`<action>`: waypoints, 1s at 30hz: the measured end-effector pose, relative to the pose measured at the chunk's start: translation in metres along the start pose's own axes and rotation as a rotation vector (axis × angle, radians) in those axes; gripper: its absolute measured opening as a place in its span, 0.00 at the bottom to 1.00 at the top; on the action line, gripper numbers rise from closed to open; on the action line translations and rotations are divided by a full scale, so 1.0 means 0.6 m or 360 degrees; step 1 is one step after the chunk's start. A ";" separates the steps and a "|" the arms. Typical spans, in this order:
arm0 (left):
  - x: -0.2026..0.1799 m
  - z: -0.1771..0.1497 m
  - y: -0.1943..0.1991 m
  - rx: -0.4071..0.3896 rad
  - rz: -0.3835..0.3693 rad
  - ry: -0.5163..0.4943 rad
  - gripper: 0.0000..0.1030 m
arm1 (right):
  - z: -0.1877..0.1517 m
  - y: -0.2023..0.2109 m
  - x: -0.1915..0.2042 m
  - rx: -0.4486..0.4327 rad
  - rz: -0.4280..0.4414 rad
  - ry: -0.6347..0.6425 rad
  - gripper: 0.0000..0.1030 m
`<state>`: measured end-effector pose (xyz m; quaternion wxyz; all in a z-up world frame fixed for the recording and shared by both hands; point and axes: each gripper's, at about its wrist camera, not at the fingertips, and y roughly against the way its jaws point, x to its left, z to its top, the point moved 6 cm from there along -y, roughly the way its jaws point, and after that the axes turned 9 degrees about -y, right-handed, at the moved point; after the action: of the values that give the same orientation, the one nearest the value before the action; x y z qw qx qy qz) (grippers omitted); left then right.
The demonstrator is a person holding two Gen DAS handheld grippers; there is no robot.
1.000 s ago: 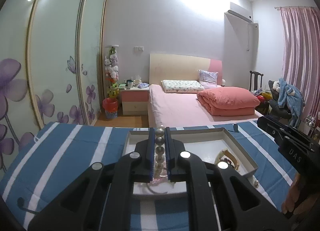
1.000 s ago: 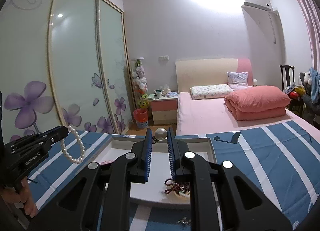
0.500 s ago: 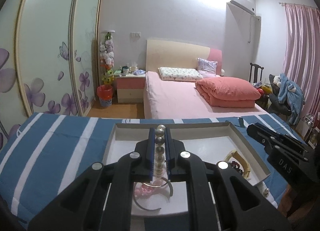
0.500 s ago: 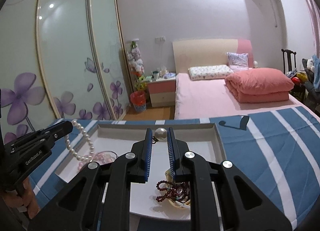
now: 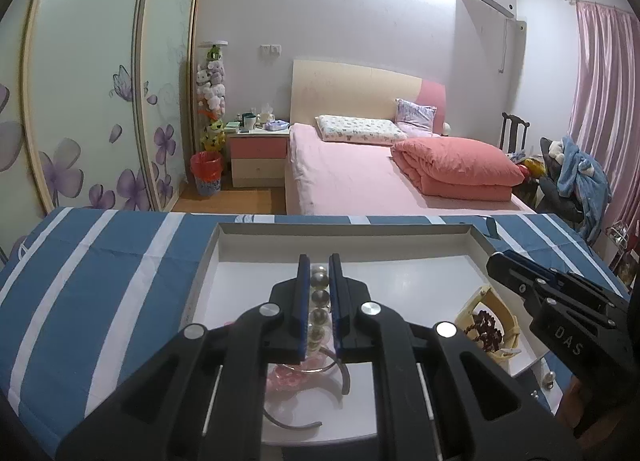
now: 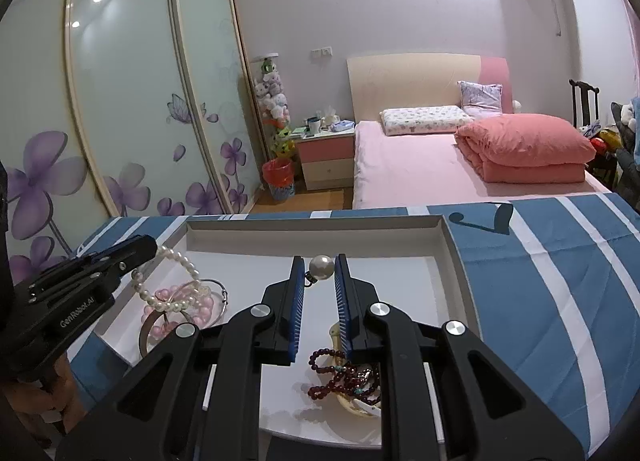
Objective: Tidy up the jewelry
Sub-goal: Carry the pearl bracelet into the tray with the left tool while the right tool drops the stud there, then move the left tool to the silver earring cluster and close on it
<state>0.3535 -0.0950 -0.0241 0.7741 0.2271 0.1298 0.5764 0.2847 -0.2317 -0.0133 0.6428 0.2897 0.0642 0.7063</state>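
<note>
My left gripper [image 5: 319, 261] is shut on a white pearl string [image 5: 319, 297]. In the right wrist view the left gripper [image 6: 148, 249] hangs over the left part of the white tray [image 6: 312, 223]. There the pearl string [image 6: 172, 285] droops onto pink beads [image 6: 200, 305] inside a metal bangle [image 6: 222, 293]. My right gripper [image 6: 319, 259] is shut on a single pearl earring [image 6: 322, 267] above the tray's middle. Below it, a dark red bead bracelet [image 6: 344, 377] lies on a cream bangle [image 6: 352, 405]. The right gripper [image 5: 496, 261] shows at the right over the tray [image 5: 344, 227].
The tray sits on a blue and white striped cloth [image 5: 100, 281]. A small earring [image 5: 550, 379] lies on the cloth beside the tray's right edge. Beyond the table are a pink bed [image 5: 360, 181], a nightstand [image 5: 260, 157] and wardrobe doors [image 5: 92, 101].
Both grippers have sunk and moved forward over the tray. The pearl string's lower end, which hung free, now rests on the pink beads. Both grips are unchanged.
</note>
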 end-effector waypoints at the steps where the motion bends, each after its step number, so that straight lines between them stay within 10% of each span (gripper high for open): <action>1: 0.000 -0.001 -0.001 0.0003 0.0000 0.0003 0.10 | 0.000 -0.001 0.000 0.0011 0.0006 -0.0002 0.18; 4: 0.001 -0.001 -0.004 0.0008 -0.0009 0.0009 0.13 | 0.003 -0.001 0.000 0.0005 0.0004 -0.0010 0.33; 30: -0.032 -0.023 0.072 -0.0008 -0.0087 0.0000 0.25 | -0.026 0.095 -0.002 -0.0010 0.0032 0.0033 0.33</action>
<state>0.3051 -0.1003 -0.0155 0.7902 0.2215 0.1346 0.5553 0.2272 -0.2381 0.0000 0.6358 0.2810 0.0658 0.7159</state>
